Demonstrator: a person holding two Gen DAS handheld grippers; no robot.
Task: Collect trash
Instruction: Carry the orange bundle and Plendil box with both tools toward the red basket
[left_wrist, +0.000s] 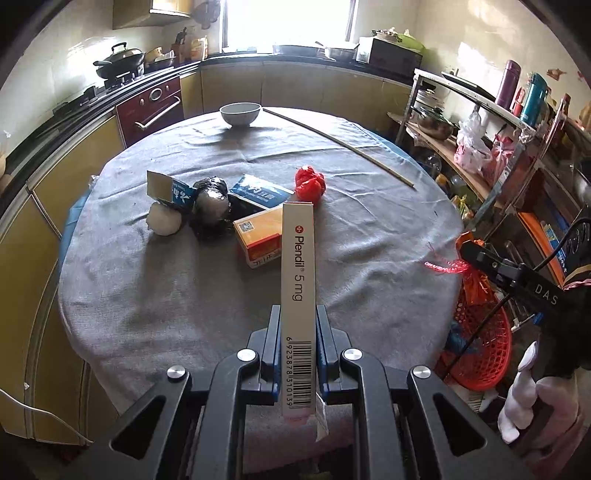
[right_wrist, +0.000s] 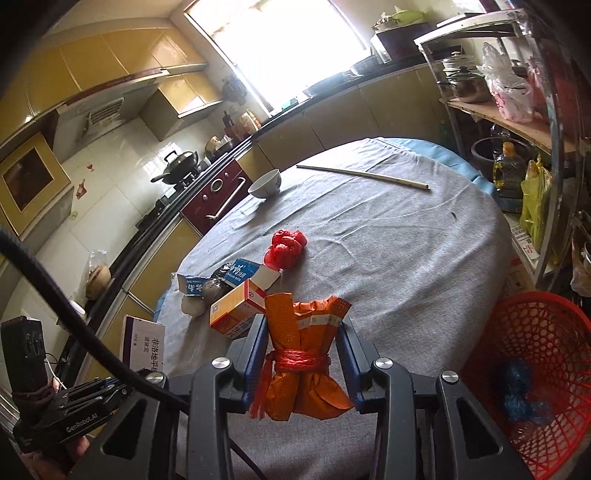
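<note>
My left gripper (left_wrist: 298, 314) is shut on a tall white Plendil box (left_wrist: 298, 266), held upright over the near edge of the grey-clothed table (left_wrist: 369, 229). My right gripper (right_wrist: 303, 321) is shut on an orange wrapper bundle (right_wrist: 306, 373) tied with red string. Loose trash lies on the cloth: an orange box (left_wrist: 258, 236), a blue box (left_wrist: 260, 192), a red plastic wad (left_wrist: 310, 182), a black bag ball (left_wrist: 210, 203) and a white ball (left_wrist: 164, 219). A red mesh basket (right_wrist: 535, 350) stands beside the table at the right, with blue plastic (right_wrist: 521, 391) in it.
A white bowl (left_wrist: 240, 113) and a long thin stick (left_wrist: 340, 142) lie at the far side of the table. Kitchen counters with a wok (left_wrist: 118, 61) run along the left and back. A crowded metal shelf (left_wrist: 480, 122) stands to the right.
</note>
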